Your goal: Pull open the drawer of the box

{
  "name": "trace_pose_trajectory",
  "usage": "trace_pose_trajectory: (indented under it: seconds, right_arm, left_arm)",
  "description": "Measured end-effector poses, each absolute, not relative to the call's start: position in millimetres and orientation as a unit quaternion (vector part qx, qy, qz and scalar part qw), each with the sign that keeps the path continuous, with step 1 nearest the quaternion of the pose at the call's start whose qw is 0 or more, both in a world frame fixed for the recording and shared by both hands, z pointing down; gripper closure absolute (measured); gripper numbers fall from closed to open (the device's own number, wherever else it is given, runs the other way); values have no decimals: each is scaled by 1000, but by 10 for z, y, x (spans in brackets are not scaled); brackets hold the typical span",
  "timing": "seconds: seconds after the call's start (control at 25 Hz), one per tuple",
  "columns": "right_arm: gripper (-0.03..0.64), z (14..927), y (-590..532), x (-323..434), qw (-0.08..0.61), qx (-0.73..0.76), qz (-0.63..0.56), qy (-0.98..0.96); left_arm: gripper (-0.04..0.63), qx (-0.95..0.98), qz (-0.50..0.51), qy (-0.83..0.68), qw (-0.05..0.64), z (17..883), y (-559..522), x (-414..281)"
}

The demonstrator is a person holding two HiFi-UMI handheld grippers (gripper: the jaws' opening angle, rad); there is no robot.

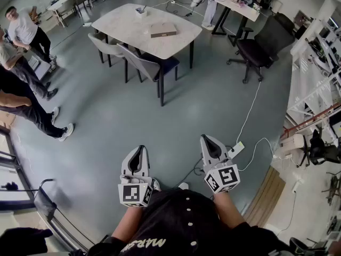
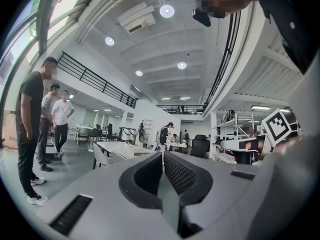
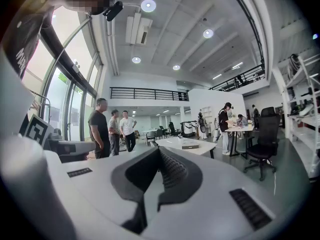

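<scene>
A flat brown box (image 1: 163, 30) lies on the pale table (image 1: 128, 23) far across the room; I cannot make out its drawer from here. In the right gripper view the box (image 3: 190, 144) shows small, on the table beyond the jaws. My left gripper (image 1: 140, 149) and right gripper (image 1: 208, 140) are held close to the body over the grey floor, well short of the table. Both are shut with nothing between the jaws, as the left gripper (image 2: 162, 154) and right gripper (image 3: 159, 149) show in their own views.
Grey chairs (image 1: 144, 65) stand at the table's near side, and a black office chair (image 1: 261, 47) at the right. Three people (image 1: 21, 28) stand at the left. A power strip with white cable (image 1: 236, 150) lies on the floor by the right gripper. Shelving (image 1: 319, 89) lines the right side.
</scene>
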State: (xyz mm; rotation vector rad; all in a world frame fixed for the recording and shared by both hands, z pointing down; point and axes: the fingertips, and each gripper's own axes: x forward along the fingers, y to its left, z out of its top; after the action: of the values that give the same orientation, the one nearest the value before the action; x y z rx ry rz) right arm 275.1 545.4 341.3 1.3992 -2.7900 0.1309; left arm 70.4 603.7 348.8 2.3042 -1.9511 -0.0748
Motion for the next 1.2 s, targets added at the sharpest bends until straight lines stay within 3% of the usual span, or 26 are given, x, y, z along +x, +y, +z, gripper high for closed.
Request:
trace_pose_trajectory:
  seconds: [0.6, 1.2]
  right_arm:
    - [621, 3430, 5420, 2667, 16, 446, 39, -894]
    - [621, 3477, 5446, 2140, 8, 483, 32, -875]
  left_arm:
    - [574, 767, -28, -638, 62, 3506, 5987, 664]
    - [574, 782, -34, -620, 54, 3522, 6024, 32]
